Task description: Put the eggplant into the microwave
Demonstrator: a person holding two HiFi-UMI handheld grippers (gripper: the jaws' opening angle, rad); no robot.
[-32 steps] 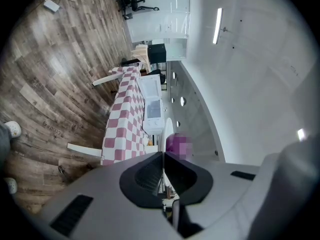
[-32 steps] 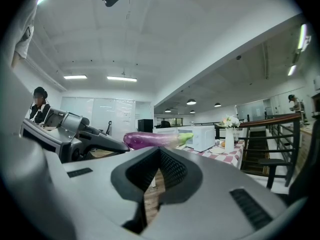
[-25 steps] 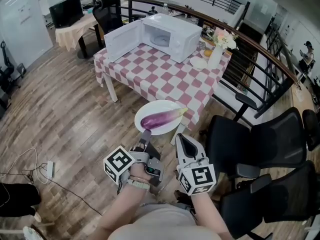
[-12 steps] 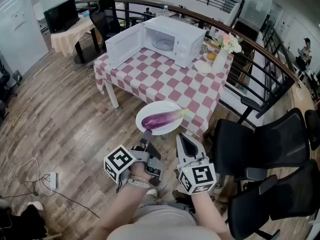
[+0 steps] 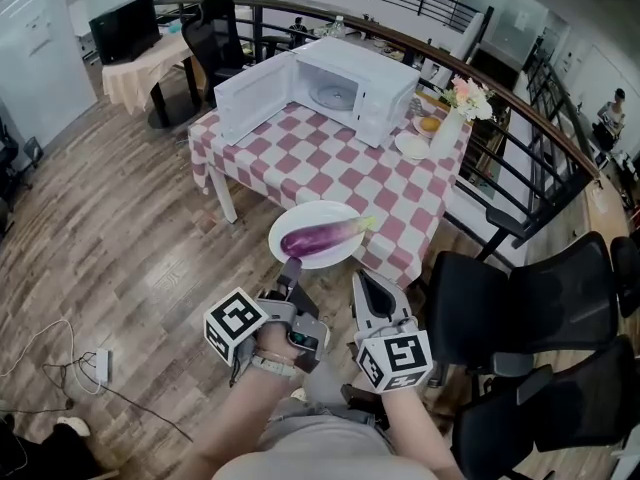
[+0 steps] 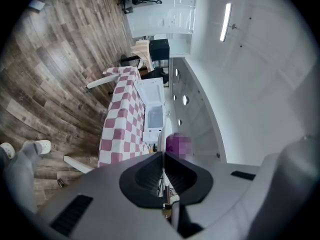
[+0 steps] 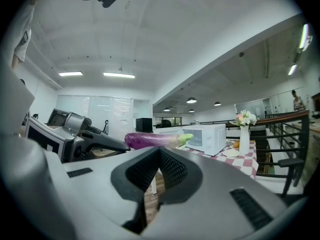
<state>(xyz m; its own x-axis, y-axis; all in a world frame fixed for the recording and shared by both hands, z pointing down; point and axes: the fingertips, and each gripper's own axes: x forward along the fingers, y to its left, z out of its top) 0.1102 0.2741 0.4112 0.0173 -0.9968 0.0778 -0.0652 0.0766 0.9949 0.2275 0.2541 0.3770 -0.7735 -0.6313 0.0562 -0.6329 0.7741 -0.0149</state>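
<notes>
While the left gripper [image 5: 291,267] pinches the plate [image 5: 300,218] rim in its fingers, the right gripper [image 5: 361,277] has its fingers together on nothing. Just past the left fingers, the eggplant [image 5: 322,237] lies sideways on the plate. Far ahead, the open microwave [image 5: 355,88] sits on the bench [image 5: 330,163].

Table [image 5: 320,168] is covered with red-and-white checked cloth. White microwave [image 5: 365,88], door open, is set at 12 o'clock. Flower vase [image 5: 447,128] and small plate [image 5: 412,146] are set at 2 o'clock.
</notes>
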